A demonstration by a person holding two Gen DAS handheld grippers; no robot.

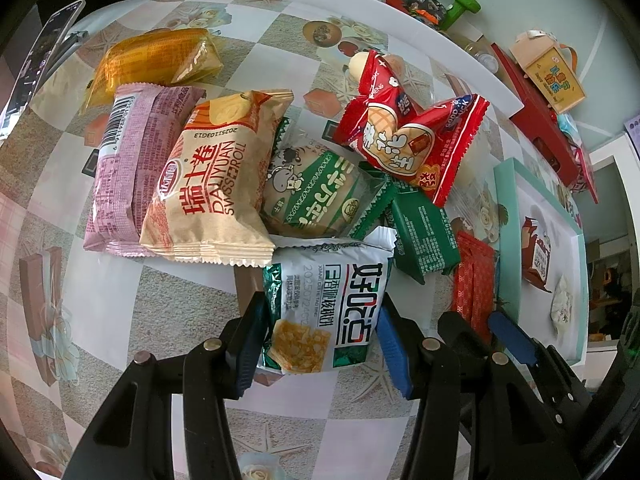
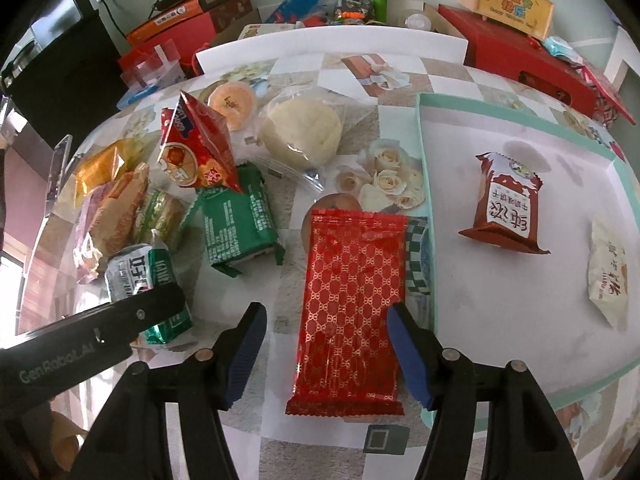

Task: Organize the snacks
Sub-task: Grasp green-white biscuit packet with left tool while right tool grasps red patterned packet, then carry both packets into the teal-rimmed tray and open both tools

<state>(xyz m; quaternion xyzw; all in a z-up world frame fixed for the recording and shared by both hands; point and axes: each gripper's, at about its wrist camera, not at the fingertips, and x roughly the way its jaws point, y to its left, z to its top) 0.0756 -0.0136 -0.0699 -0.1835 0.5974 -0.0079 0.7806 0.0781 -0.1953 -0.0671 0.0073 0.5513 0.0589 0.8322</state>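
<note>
Right wrist: flat red packet (image 2: 350, 308), gold lattice print; crimped ends.

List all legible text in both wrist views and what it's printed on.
"DALIYUAN SWISSROLL" and "20251103G13": tan roll packet.
"GenRobot.AI": left gripper arm, in the right wrist view.
"GOOD LUCK": red peanut-print packet, partly legible.
"20250724G": silver-green packet, last character unclear.
Chinese characters on most packets and the wooden box: visible, not transcribed.
Barcode digits on pink packet: too small.
Red patterned packet: no text, pattern only.
</note>
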